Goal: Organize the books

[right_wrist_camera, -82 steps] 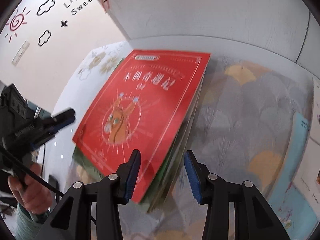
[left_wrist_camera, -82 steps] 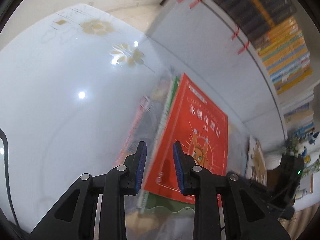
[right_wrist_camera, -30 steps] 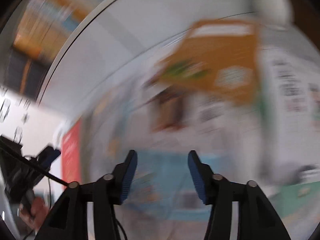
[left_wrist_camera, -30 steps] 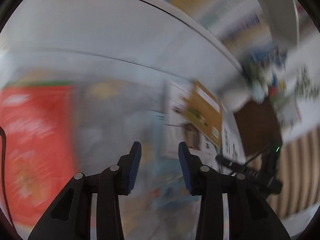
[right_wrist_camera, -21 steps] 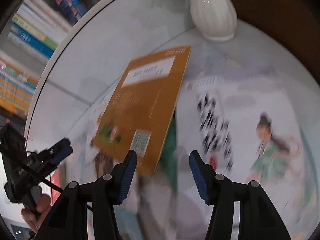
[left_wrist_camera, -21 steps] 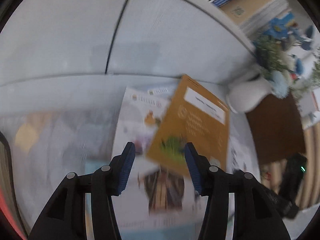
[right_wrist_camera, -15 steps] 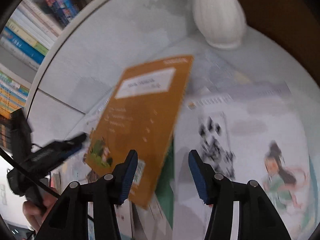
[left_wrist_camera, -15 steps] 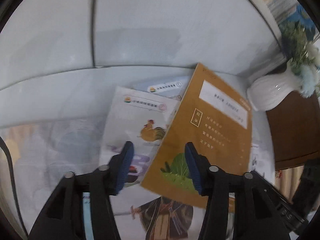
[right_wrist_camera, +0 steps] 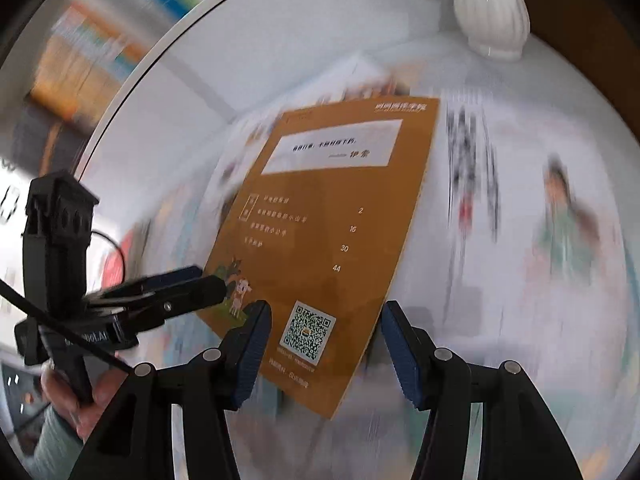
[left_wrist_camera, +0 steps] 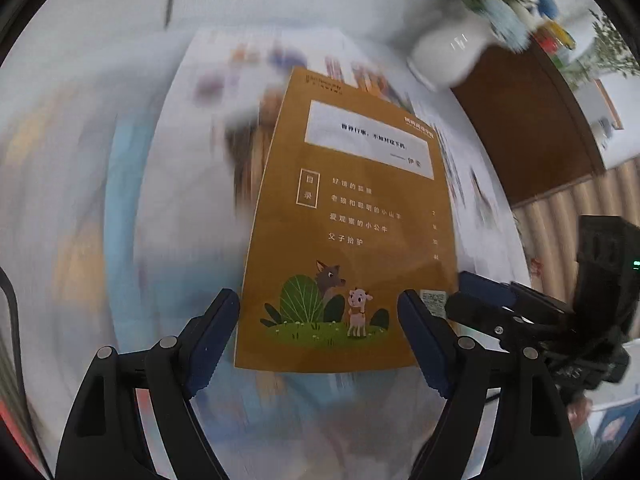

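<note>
Orange book (left_wrist_camera: 348,232) lies atop scattered books, near the white vase (left_wrist_camera: 448,56). Thin, flexible, probably light: grip its near edge. Left gripper (left_wrist_camera: 320,320) is opening, right gripper (right_wrist_camera: 324,344) opening slightly; both empty.

My left wrist camera looks steeply down along its tongs (left_wrist_camera: 319,330) at the worktop (left_wrist_camera: 188,12), close over the ochre book (left_wrist_camera: 348,236). My right wrist camera does likewise from the other side, along its own tongs (right_wrist_camera: 325,350). Both views share that ochre book (right_wrist_camera: 332,216) and the white vase (left_wrist_camera: 448,54) at the far edge, and each catches the other tongs at its border.
</note>
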`<state>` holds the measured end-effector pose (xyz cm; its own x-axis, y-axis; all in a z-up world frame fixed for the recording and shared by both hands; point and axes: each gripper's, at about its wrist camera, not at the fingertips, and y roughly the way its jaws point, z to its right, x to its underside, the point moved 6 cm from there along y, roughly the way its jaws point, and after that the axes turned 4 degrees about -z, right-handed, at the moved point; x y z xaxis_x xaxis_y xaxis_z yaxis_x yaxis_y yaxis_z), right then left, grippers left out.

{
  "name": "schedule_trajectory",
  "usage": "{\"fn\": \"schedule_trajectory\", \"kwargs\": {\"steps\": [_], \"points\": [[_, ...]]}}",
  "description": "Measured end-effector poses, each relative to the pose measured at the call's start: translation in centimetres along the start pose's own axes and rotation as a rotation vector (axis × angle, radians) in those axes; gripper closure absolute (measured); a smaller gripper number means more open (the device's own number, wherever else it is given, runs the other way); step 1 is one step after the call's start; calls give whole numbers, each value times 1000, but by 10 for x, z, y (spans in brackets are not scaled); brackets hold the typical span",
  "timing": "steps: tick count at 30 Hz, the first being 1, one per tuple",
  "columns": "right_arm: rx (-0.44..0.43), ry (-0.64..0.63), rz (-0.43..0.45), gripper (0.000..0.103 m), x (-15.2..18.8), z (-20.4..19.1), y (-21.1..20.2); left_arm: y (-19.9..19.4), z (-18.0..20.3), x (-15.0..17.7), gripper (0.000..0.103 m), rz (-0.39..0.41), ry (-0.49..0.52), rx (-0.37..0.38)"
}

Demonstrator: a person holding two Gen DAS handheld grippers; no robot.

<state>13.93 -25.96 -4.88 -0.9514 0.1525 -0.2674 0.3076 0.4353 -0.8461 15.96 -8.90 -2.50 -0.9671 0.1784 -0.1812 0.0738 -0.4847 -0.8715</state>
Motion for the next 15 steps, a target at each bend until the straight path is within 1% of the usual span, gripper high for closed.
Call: {"fn": "schedule_trajectory", "kwargs": {"steps": [1, 2, 3, 4, 5, 6, 7, 9, 11, 13, 15], "points": [[-15, -14, -18, 46, 22, -2, -1, -2, 0, 20, 24, -5, -14, 14], [-34, -29, -41, 46, 48, -2, -2, -5, 3, 47, 24, -8, -30, 35], [-50, -33, -60, 46, 66, 1, -1, -7, 5, 70, 24, -15, -43, 53], [-79, -23, -96, 46, 92, 4, -1, -7, 7, 93, 24, -22, -59, 68], [-107, -9, -119, 46, 110, 7, -1, -7, 11, 116, 25, -32, -74, 83], [-128, -2, -124, 46, 126, 9, -6, -5, 16, 140, 25, -46, -88, 97], [-138, -2, -132, 46, 139, 10, -11, -4, 19, 157, 25, -57, -94, 110], [-146, -7, -176, 46, 162, 14, -17, -3, 29, 192, 25, -88, -93, 171], [-127, -39, -210, 46, 180, 18, -21, -6, 33, 210, 27, -102, -104, 253], [-109, -61, -216, 47, 189, 21, -27, -8, 33, 219, 31, -76, -155, 310], [-81, -47, -187, 47, 192, 28, -34, -13, 24, 214, 36, -40, -191, 299]]}}
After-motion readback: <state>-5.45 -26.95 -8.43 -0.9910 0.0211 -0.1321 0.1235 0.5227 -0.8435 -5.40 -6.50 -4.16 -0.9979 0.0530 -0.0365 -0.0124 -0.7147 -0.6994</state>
